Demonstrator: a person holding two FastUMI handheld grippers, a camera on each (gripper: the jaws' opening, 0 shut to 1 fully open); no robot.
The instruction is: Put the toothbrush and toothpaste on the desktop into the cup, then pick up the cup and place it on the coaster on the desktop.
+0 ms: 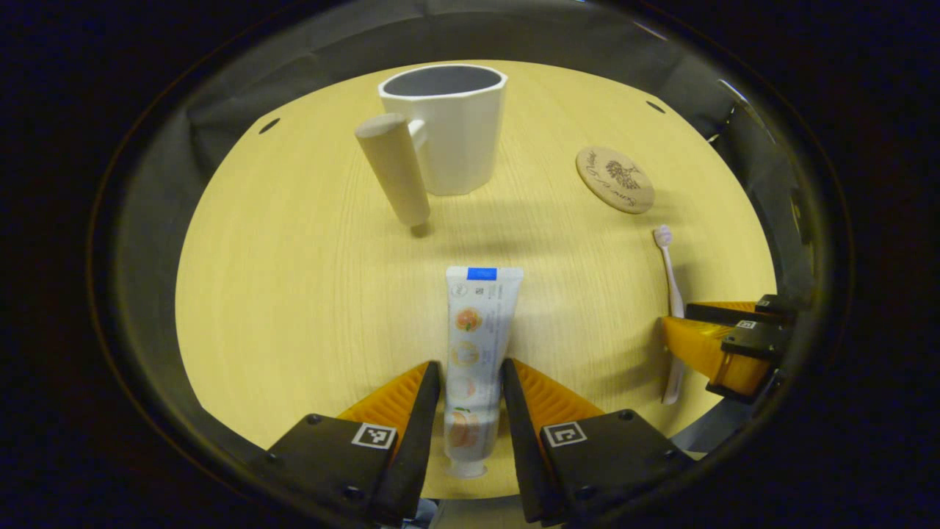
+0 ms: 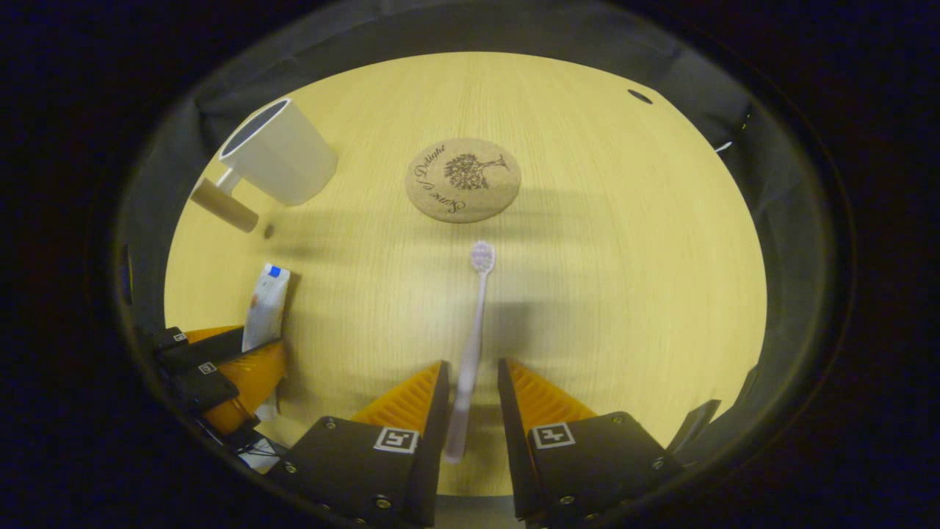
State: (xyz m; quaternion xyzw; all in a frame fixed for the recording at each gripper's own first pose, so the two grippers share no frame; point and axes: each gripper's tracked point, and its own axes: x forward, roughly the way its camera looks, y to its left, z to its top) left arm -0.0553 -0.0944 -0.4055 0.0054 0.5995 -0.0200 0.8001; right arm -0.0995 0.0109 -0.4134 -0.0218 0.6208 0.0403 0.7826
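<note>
A white toothpaste tube point(image 1: 477, 323) lies flat on the wooden desktop point(image 1: 294, 294), cap end toward me. My left gripper point(image 1: 470, 364) is shut on its lower half, a finger pressing each side. A pale toothbrush point(image 2: 477, 308) lies bristle end away from me, its handle between the fingers of my right gripper point(image 2: 473, 363). That gripper is open, with a gap on the handle's right side. The white cup point(image 1: 455, 139) with a wooden handle point(image 1: 393, 169) stands upright and empty at the back. The round cork coaster point(image 2: 463, 180) lies bare beyond the toothbrush.
In the left gripper view the right gripper point(image 1: 675, 314) sits at the right edge beside the toothbrush point(image 1: 672, 294), with the coaster point(image 1: 615, 179) behind. In the right gripper view the left gripper point(image 2: 261, 342), toothpaste point(image 2: 266, 301) and cup point(image 2: 283, 158) are at the left. Dark cloth surrounds the table.
</note>
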